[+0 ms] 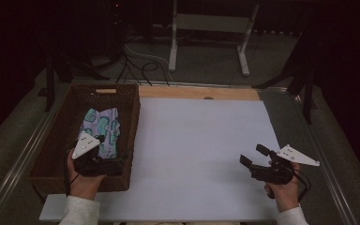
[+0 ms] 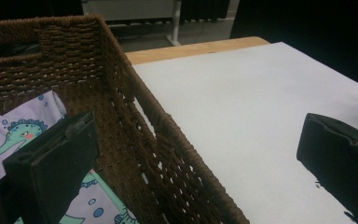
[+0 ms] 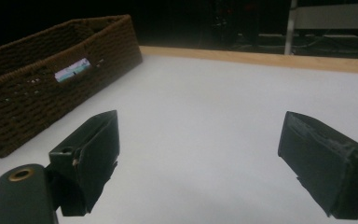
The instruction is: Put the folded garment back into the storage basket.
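At the near right wall of the wicker basket point(image 1: 122, 101), the left gripper point(image 1: 114, 165) sits with its jaws spread wide and holding nothing. In the left gripper view the two jaws straddle that wall point(image 2: 168, 140): one jaw is inside the basket, above the patterned cloth point(image 2: 21, 128), and the other is outside, over the white table surface point(image 2: 242, 102). The cloth, pale lilac with teal seahorse figures, lies on the basket floor point(image 1: 102, 126), just beside and partly beneath the inner jaw; contact between jaw and cloth cannot be determined. In the high view the cloth extends from the gripper toward the far end of the basket. The hand point(image 1: 82, 183) holding the left gripper is at the basket's near edge. The right gripper point(image 1: 251, 157) is at the near right of the table, well apart from the basket, with its jaws also spread wide and holding nothing. In the right gripper view the jaws frame bare white table point(image 3: 205, 121), with the basket point(image 3: 51, 88) to the far left and a sliver of the cloth point(image 3: 72, 70) visible through the handle slot. A wooden strip point(image 1: 197, 92) borders the far edge of the table.
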A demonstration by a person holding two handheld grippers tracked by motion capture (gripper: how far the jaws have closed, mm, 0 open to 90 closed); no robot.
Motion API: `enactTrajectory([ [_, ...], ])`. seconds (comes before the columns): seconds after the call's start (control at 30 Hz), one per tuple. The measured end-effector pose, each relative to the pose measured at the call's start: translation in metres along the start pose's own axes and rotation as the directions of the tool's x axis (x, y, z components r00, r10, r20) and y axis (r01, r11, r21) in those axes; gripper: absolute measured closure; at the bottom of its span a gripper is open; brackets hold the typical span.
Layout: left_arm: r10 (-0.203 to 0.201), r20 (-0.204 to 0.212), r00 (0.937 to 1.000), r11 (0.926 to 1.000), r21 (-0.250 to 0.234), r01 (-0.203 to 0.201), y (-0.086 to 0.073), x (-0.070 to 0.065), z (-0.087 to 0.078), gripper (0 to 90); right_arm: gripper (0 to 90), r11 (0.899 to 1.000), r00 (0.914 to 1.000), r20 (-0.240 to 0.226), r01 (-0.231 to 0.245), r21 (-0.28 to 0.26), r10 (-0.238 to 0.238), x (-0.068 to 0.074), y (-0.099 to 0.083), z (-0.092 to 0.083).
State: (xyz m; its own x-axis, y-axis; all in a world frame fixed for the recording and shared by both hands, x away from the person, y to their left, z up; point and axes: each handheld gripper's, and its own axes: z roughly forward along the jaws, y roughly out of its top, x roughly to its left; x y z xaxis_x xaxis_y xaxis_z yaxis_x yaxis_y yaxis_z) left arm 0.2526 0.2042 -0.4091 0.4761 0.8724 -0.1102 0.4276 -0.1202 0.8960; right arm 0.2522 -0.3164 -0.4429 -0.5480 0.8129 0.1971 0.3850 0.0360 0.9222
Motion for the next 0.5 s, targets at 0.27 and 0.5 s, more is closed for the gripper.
enactTrajectory([
  [0.27, 0.004, -0.004, 1.0, 0.9996, -0.028, -0.005, 0.0, 0.002, -0.004, 0.0, 12.4, 1.0, 0.9998, 0.02, 0.01, -0.025, -0.009, -0.003, -0.009, -0.006],
  [0.5, 0.012, -0.009, 0.9999, 0.9994, -0.033, -0.013, -0.003, 0.005, -0.005, 0.0, 11.8, 0.999, 0.9981, 0.046, 0.041, -0.013, -0.04, -0.004, -0.015, -0.005],
])
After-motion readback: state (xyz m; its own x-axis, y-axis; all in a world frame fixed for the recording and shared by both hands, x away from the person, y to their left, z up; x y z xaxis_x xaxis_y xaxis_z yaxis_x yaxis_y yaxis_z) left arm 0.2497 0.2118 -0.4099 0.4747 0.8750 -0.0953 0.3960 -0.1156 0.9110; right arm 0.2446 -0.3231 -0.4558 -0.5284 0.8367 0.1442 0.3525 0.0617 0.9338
